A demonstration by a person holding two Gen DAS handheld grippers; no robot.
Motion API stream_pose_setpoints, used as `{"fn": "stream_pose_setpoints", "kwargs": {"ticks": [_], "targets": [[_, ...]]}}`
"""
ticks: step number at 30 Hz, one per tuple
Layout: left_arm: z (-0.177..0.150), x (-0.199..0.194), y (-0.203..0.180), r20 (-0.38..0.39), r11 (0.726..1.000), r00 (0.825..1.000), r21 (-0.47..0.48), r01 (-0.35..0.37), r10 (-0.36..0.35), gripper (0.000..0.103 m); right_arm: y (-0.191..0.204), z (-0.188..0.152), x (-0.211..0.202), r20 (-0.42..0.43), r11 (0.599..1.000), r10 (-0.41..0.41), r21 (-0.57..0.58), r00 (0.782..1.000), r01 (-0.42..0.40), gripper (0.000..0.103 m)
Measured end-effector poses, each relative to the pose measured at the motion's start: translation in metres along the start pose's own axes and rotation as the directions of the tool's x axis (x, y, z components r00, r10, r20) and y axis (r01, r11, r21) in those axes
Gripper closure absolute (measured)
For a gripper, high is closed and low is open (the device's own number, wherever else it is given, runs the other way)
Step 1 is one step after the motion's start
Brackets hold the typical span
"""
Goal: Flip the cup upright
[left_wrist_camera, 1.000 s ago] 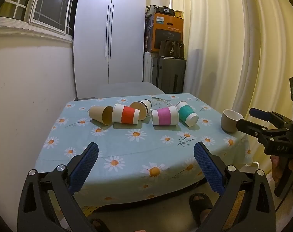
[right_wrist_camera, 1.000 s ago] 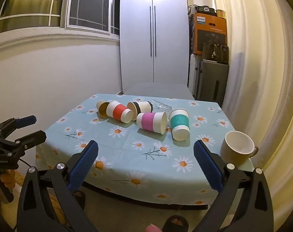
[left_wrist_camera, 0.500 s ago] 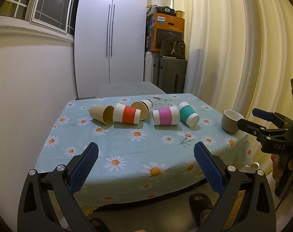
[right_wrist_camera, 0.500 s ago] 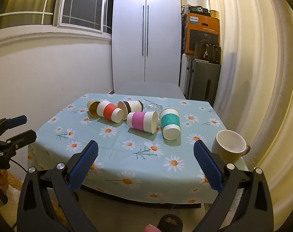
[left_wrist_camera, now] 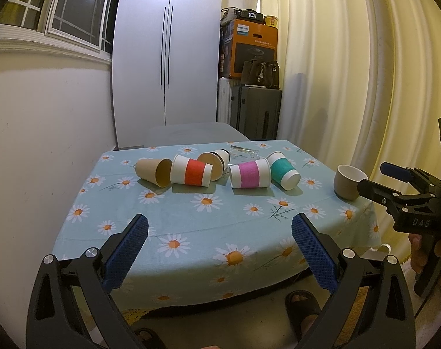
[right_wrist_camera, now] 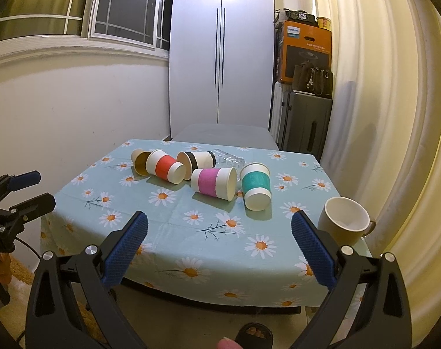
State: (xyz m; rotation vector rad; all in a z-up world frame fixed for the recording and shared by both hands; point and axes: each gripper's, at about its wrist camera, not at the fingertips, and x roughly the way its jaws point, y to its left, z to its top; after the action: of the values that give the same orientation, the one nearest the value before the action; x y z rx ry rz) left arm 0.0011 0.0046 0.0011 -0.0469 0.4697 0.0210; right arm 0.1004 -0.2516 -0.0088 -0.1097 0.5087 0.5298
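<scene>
- My table (left_wrist_camera: 191, 232) wears a pale blue cloth printed with daisies; a white wall with a window runs along its left side, a tall white wardrobe (left_wrist_camera: 168, 52) stands behind it, and cream curtains (left_wrist_camera: 351, 72) hang along the right.
- Past the far right corner an orange box (right_wrist_camera: 306, 55) sits on dark cases.
- The cups lie on their sides in a row across the far half of the cloth: a plain brown cup (left_wrist_camera: 153, 171), a red-banded cup (left_wrist_camera: 192, 170), a black-banded cup (right_wrist_camera: 196, 160), a pink-banded cup (left_wrist_camera: 250, 173) and a teal-banded cup (left_wrist_camera: 283, 170).
- A clear glass (right_wrist_camera: 229, 158) lies behind them.
- A beige mug (right_wrist_camera: 346, 222) stands mouth-up near the right front corner, close to the edge.
- The near half of the cloth is bare daisy print up to the front edge.
- My left gripper (left_wrist_camera: 220, 245) is spread wide, short of the front edge, holding nothing.
- My right gripper (right_wrist_camera: 219, 241) is likewise spread wide and holds nothing, its right finger (right_wrist_camera: 313, 247) overlapping the mug in view.
</scene>
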Motion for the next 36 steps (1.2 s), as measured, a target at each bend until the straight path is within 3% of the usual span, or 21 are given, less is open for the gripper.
{"fn": "stream_pose_setpoints", "kwargs": {"ticks": [18, 24, 30, 36], "targets": [[-0.001, 0.002, -0.002, -0.009, 1.000, 1.000, 0.007, 0.004, -0.004, 0.007, 0.004, -0.002, 0.000, 0.028, 1.000, 0.004, -0.009, 1.000, -0.004, 0.005], [0.002, 0.011, 0.000, -0.030, 1.000, 1.000, -0.004, 0.004, -0.004, 0.007, -0.005, 0.001, 0.009, -0.007, 0.999, 0.035, 0.017, 0.999, -0.035, 0.005], [0.020, 0.027, 0.009, -0.055, 0.998, 0.997, -0.050, 0.044, -0.047, 0.007, -0.027, 0.026, 0.035, -0.069, 0.996, 0.070, 0.066, 0.995, -0.065, 0.005], [0.047, 0.043, 0.013, -0.076, 0.993, 0.992, -0.064, 0.099, -0.104, 0.007, -0.049, 0.063, 0.068, -0.096, 0.999, 0.048, -0.017, 0.994, -0.050, 0.005]]}}
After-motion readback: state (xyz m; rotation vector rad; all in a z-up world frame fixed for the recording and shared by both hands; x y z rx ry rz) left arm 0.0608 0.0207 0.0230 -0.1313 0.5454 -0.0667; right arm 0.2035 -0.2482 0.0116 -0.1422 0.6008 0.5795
